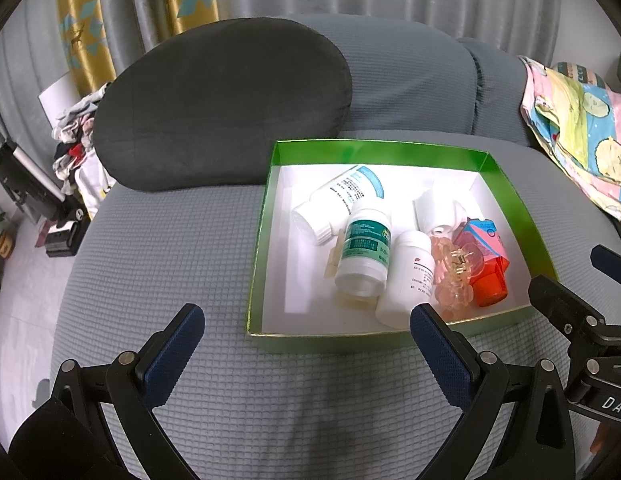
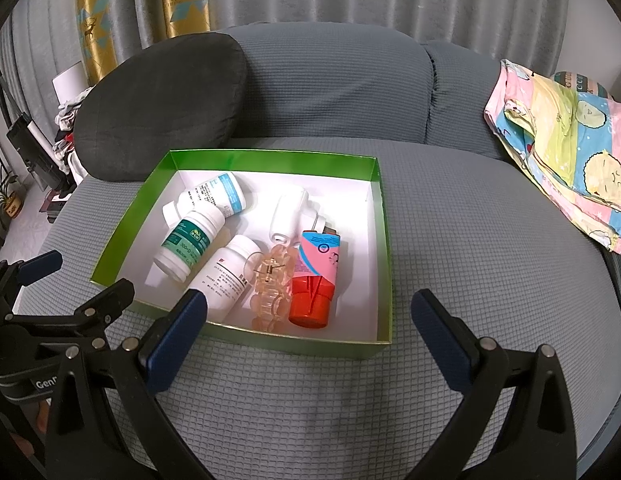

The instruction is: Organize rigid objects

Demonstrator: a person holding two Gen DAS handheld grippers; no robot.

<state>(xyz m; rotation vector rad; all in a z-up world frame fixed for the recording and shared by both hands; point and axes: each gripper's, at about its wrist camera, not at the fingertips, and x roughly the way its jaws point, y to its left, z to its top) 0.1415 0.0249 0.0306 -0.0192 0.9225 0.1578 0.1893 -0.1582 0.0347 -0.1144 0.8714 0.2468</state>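
One green-walled, white-floored box (image 2: 110, 246) sits on the grey textured sofa seat (image 2: 490, 240) and serves as the reference point. Behind the box's left corner leans one dark grey cushion (image 2: 162, 108); well to the box's right lies one pastel cartoon-print cloth (image 2: 566, 156). Contents of the box, counted from left to right: three white pill bottles, namely one blue-labelled bottle (image 2: 214, 196) lying at the rear left, one green-labelled bottle (image 2: 188, 240) resting against it on the near side, and one red-marked white bottle (image 2: 226, 274) toward the front wall; then one clear pinkish hair claw clip (image 2: 270, 284) beside that bottle, one small plain white bottle (image 2: 288, 216) behind the clip, and one pink-and-blue bottle with an orange-red cap (image 2: 314, 284) just right of the clip. All six items lie inside the box, clustered and touching one another; the right portion of the box floor is bare. The left gripper (image 1: 306, 344) hangs over the sofa seat in front of the box's near wall, jaws spread wide, nothing between them. The right gripper (image 2: 310, 332) sits at the box's near wall, jaws likewise spread wide and holding nothing.
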